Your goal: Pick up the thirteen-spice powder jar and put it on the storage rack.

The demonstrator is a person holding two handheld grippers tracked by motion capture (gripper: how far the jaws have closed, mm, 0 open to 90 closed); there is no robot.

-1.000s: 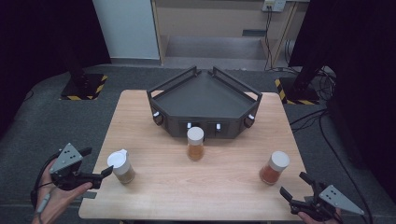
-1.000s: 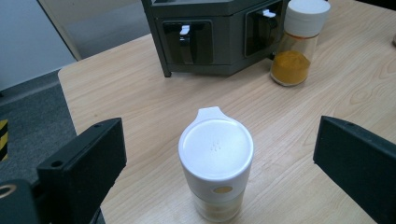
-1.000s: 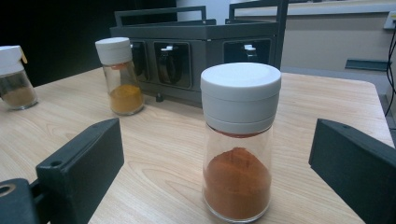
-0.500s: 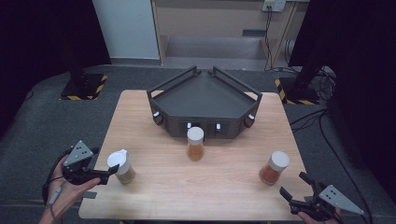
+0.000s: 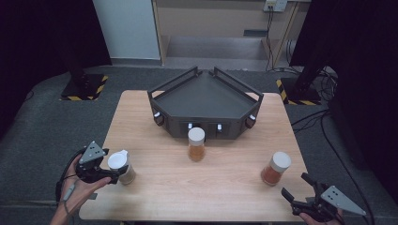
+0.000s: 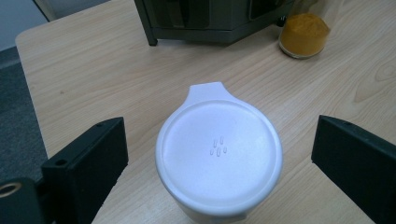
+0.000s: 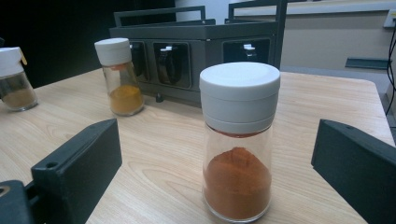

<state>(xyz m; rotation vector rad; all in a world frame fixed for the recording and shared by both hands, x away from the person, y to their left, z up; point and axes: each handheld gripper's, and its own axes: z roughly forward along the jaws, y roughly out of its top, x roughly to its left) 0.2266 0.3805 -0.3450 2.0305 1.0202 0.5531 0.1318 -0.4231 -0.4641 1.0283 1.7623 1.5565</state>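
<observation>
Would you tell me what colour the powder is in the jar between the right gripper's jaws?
Reddish orange powder, clearest in the right gripper view.

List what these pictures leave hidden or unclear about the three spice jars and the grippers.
- Left jar: in the left gripper view its white lid hides the contents, and the bottom edge cuts off its body.
- Middle jar: the left gripper view's top edge cuts off its lid.
- Right gripper: in the high view the bottom edge cuts off the hand holding it.
- Rack: the things in its front slots are too small to identify in the high view.

Left jar (image 6: 218, 158) base cut off
</observation>
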